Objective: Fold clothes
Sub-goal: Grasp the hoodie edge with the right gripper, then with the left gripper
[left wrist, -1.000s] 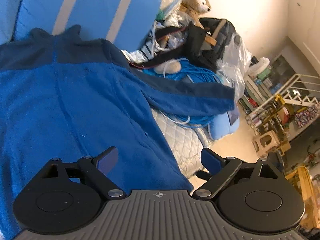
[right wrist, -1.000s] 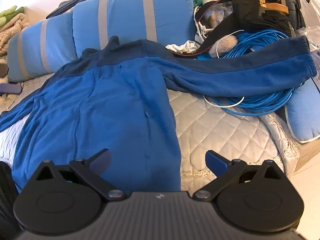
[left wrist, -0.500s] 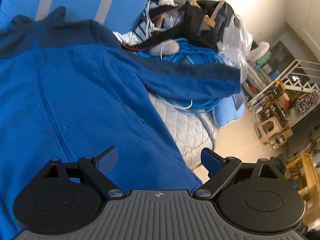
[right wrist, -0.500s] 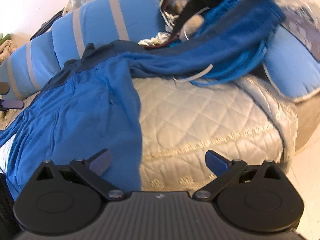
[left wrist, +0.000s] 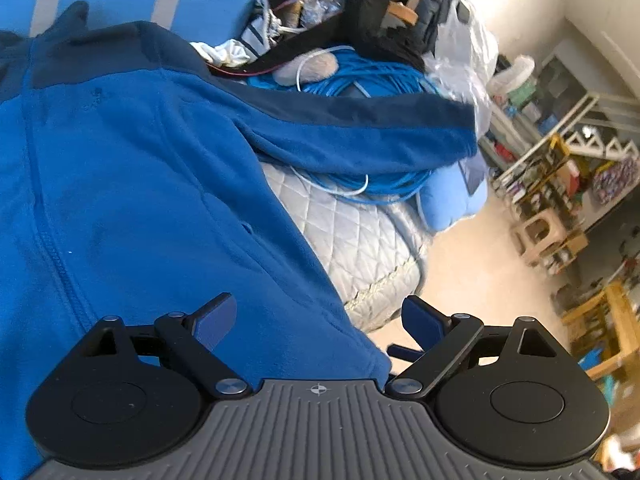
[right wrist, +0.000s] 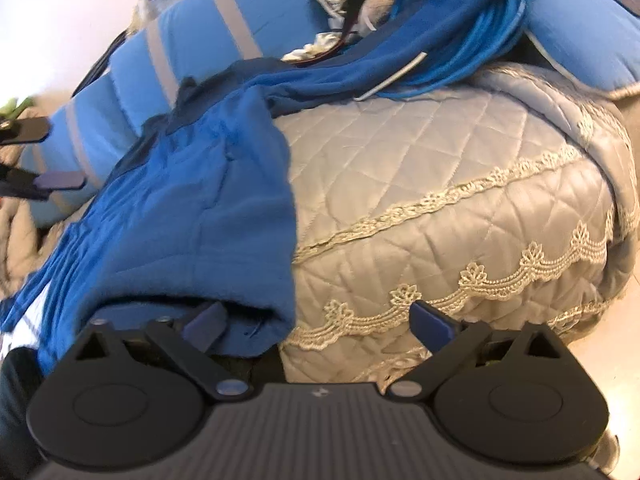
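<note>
On the quilted bed [right wrist: 460,184] the blue fleece jacket [left wrist: 132,184] lay flat and unfolded, so I judged folding barely begun. Long axis ran collar at the striped pillow [right wrist: 192,36] to hem at the bed's near edge, one sleeve [left wrist: 360,136] out sideways over blue cable. Left claw [left wrist: 318,316] gaped empty above the hem; right claw [right wrist: 316,326], jaws just closing, straddled the hem corner without pinching.

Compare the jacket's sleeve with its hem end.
The sleeve lies stretched out over the blue cable coil; the hem hangs over the quilt's edge. The sleeve has a navy band; the hem is plain blue. Both are fleece.
</note>
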Tool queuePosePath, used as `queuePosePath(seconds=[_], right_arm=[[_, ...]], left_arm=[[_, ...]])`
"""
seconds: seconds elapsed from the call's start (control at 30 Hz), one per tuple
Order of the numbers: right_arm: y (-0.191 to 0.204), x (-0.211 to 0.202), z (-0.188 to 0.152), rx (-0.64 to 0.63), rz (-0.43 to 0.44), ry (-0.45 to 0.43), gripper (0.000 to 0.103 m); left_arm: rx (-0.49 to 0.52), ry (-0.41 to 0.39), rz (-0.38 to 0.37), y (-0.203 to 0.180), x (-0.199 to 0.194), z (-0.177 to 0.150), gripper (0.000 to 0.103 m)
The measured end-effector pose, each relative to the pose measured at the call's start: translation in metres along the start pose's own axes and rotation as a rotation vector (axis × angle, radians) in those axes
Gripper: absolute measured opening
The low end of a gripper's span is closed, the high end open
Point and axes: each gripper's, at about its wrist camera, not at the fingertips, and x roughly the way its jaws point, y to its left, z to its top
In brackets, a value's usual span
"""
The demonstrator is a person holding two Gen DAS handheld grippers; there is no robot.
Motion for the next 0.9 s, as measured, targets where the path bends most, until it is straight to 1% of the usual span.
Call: queuePosePath(seconds=[0.03,0.07,0.1,0.13,0.17,0.2,0.3,0.37,0.43,0.47,0.5,0.53,0.57,0.6,0.67,0.7,0.73,0.77,0.83,0.87,0.9], right_arm=[[-0.002,0.002,-0.001,0.021,0.010,0.000,0.063],[-0.003,0.004,-0.001,0.043,0.026,0.004,0.050],[-0.003,0.004,-0.001,0.056,0.043,0.002,0.026],[-0.001,0.002,0.000,0.062,0.060,-0.006,0.012],[0.000,-0.001,0.001,0.068,0.076,-0.014,0.011],[0.004,-0.004,0.002,0.055,0.074,-0.025,0.011],[0.011,-0.014,0.009,0.002,0.043,-0.044,0.010],[0.012,-0.020,0.015,-0.004,0.041,-0.053,0.010],[0.012,-0.026,0.020,-0.016,0.045,-0.064,0.010],[0.014,-0.029,0.021,-0.028,0.041,-0.070,0.010],[0.016,-0.032,0.023,-0.041,0.037,-0.076,0.010],[0.017,-0.035,0.025,-0.053,0.032,-0.082,0.010],[0.019,-0.037,0.026,-0.062,0.030,-0.086,0.010],[0.021,-0.038,0.026,-0.071,0.027,-0.090,0.010],[0.026,-0.041,0.027,-0.098,0.016,-0.100,0.010],[0.028,-0.042,0.028,-0.109,0.013,-0.104,0.010],[0.029,-0.044,0.029,-0.118,0.012,-0.107,0.010],[0.031,-0.045,0.029,-0.124,0.013,-0.110,0.010],[0.033,-0.048,0.030,-0.128,0.022,-0.113,0.010],[0.034,-0.049,0.031,-0.128,0.029,-0.114,0.010],[0.035,-0.051,0.031,-0.132,0.036,-0.115,0.010]], left_arm=[[0.037,0.004,0.021,-0.007,0.004,-0.003,0.091],[0.083,0.008,0.044,-0.015,0.008,-0.007,0.091],[0.129,0.012,0.068,-0.023,0.011,-0.011,0.091],[0.190,0.014,0.087,-0.032,0.015,-0.016,0.091],[0.262,0.015,0.104,-0.043,0.018,-0.021,0.091],[0.340,0.015,0.118,-0.054,0.021,-0.028,0.091],[0.583,0.014,0.159,-0.086,0.028,-0.048,0.090],[0.747,-0.007,0.192,-0.107,0.032,-0.065,0.090],[0.879,-0.021,0.225,-0.121,0.038,-0.078,0.090],[0.937,-0.020,0.254,-0.125,0.044,-0.084,0.088],[0.979,-0.011,0.287,-0.127,0.051,-0.088,0.082],[1.001,0.008,0.322,-0.128,0.059,-0.091,0.077],[1.006,0.027,0.348,-0.127,0.066,-0.092,0.064],[0.991,0.036,0.353,-0.126,0.069,-0.091,0.055],[0.946,0.047,0.346,-0.124,0.072,-0.087,0.054],[0.956,0.053,0.361,-0.123,0.074,-0.087,0.053],[0.988,0.060,0.391,-0.124,0.077,-0.089,0.052],[1.021,0.067,0.421,-0.124,0.081,-0.090,0.049],[1.064,0.077,0.444,-0.125,0.083,-0.094,0.017],[1.075,0.081,0.446,-0.125,0.082,-0.095,0.009],[1.081,0.083,0.444,-0.125,0.080,-0.097,0.009]])
